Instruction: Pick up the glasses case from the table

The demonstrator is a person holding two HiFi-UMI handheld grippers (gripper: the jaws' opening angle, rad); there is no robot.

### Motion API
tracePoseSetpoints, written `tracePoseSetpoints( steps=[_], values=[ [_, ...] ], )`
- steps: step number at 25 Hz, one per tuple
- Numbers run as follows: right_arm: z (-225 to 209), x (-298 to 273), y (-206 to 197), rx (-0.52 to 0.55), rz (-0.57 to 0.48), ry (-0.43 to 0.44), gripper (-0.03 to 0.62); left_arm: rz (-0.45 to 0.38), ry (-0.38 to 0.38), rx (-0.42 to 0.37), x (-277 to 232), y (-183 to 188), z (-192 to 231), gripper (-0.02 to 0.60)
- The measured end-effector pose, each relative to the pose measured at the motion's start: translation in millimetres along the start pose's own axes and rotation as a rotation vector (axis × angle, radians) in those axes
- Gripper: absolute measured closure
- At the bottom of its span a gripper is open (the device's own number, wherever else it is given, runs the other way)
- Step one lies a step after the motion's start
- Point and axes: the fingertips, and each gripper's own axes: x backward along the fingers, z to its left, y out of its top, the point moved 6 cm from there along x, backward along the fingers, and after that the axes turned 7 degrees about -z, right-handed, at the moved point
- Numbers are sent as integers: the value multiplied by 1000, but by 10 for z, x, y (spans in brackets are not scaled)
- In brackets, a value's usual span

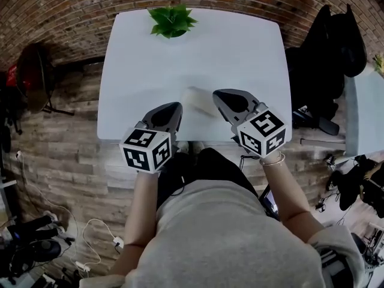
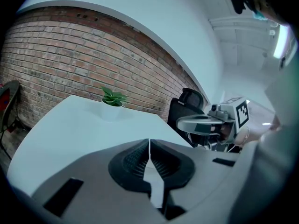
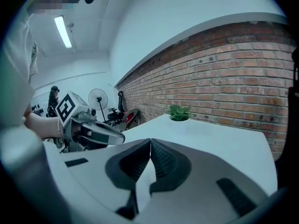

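Observation:
A pale, whitish glasses case [image 1: 197, 99] lies on the white table [image 1: 138, 71] near its front edge, hard to tell from the tabletop. My left gripper [image 1: 177, 106] hovers just left of the case with its jaws shut and empty. Just right of the case is my right gripper [image 1: 217, 94], also shut on nothing. In the left gripper view the closed jaws [image 2: 149, 142] point across the table and the right gripper [image 2: 205, 123] shows alongside. In the right gripper view the closed jaws [image 3: 150, 141] point toward the brick wall, with the left gripper [image 3: 96, 132] beside them. Neither gripper view shows the case.
A small potted plant [image 1: 172, 20] stands at the table's far edge against the brick wall. Black bags and a chair [image 1: 327, 47] crowd the right side, next to a second table [image 1: 363, 110]. A dark chair [image 1: 33, 77] stands at the left. Cables lie on the floor.

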Motion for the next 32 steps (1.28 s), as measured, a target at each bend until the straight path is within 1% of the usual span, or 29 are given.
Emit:
tracePoseSetpoints(
  steps=[1, 5, 12, 16, 20, 23, 27, 32],
  values=[
    [-14, -21, 3, 14, 9, 8, 593, -1, -1, -2, -8, 3, 10, 571],
    [-24, -74, -44, 71, 64, 43, 550, 15, -7, 0, -32, -58, 21, 571],
    [-50, -241, -208, 162, 178, 112, 463, 41, -8, 12, -118, -182, 118, 571],
    [-45, -388, -335, 187, 242, 160, 427, 60, -1, 24, -146, -251, 210, 571],
    [-58, -537, -521, 220, 326, 202, 362, 76, 4, 42, -189, -309, 288, 571],
    [-88, -613, -653, 238, 376, 206, 332, 87, 3, 48, -228, -359, 325, 571],
    [-191, -700, -788, 230, 418, 193, 294, 100, 2, 62, -298, -430, 374, 571],
    [-258, -786, -970, 241, 483, 210, 249, 121, 5, 82, -346, -521, 403, 571]
  ],
)
